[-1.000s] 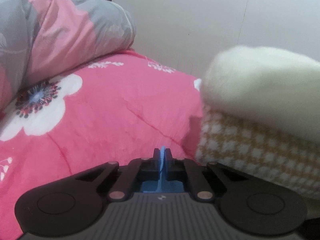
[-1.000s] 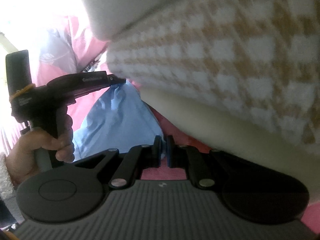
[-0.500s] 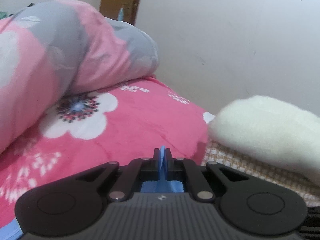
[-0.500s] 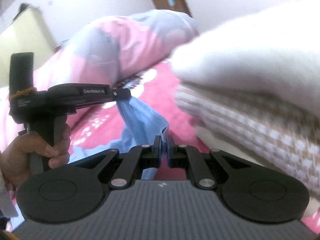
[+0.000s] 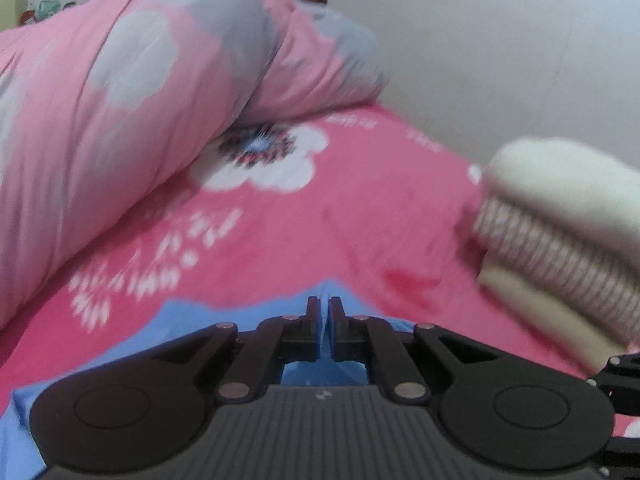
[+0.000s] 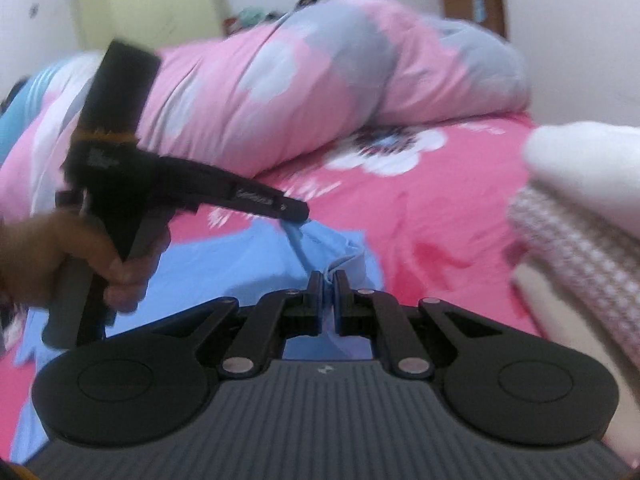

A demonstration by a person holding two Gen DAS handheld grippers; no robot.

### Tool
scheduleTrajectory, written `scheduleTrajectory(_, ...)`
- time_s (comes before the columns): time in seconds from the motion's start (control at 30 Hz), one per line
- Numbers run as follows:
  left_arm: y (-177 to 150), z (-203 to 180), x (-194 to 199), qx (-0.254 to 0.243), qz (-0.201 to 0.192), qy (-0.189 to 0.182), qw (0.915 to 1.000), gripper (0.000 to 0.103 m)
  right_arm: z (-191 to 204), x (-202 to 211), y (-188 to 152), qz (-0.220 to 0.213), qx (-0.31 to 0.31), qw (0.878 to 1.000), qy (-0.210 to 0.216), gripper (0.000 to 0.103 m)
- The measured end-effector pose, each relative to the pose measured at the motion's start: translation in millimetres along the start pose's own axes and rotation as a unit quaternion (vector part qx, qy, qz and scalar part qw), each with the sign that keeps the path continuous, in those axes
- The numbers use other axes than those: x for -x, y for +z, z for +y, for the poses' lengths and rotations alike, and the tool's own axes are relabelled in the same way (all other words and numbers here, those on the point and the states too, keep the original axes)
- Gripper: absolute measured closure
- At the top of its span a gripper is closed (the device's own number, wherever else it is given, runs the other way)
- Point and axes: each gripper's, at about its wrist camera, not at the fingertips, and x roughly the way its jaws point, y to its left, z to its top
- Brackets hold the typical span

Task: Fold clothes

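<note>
the blue garment looked thin, light and limp, likely to sag unless taken by its edges. both tools were clenched on it: the left gripper and the right gripper pinched neighbouring points of one edge, the rest trailing onto the pink bedsheet beside the folded stack.

Pink floral bed: rolled quilt, blue garment, folded clothes stack.
</note>
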Motion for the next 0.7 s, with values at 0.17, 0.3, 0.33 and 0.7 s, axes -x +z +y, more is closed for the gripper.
scheduleTrajectory(0.17,-23.1,18.2,-11.1,0.024,0.078,0.06,0.9949,0.059,17.0,-30.3,-16.3,0.086,0.044,0.995,0.028,0.098)
scheduleTrajectory(0.3,-39.9,32.9,-5.0,0.05,0.096,0.078,0.9911,0.045,21.7,-45.5,-24.0,0.141,0.053,0.988,0.036,0.098)
scheduleTrajectory(0.33,-43.0,36.0,-3.0,0.056,0.097,0.081,0.9905,0.044,21.9,-46.5,-23.7,0.148,0.05,0.987,0.036,0.098)
scheduleTrajectory(0.7,-61.6,84.9,29.2,0.15,0.088,0.054,0.9832,0.044,8.7,-15.0,-16.7,0.218,-0.088,0.951,0.203,0.083)
